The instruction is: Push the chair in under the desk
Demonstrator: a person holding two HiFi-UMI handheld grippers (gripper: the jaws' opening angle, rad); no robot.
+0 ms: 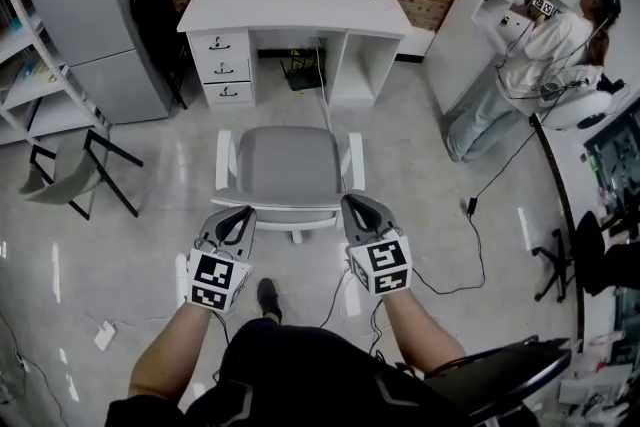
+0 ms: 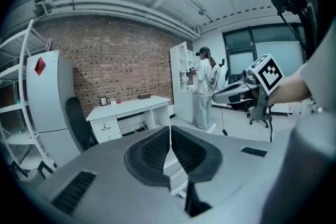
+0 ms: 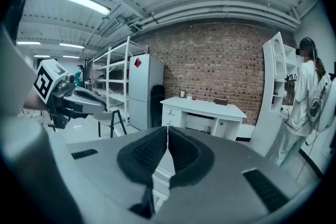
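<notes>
Left hand-held gripper [image 2: 169,131] closed, facing the white desk [image 2: 128,107]

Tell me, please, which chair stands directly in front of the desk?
The grey-seated chair with white arms, centred before the desk; the black chair and the folding chair stand off left.

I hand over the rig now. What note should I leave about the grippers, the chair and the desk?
Left gripper: shut, empty, at the backrest top; contact unclear.
Right gripper: the same, on the other side.
Office chair: stands apart from the white desk, seat facing it.
Done: grippers placed behind the backrest.
Left: push the chair in under the desk.
</notes>
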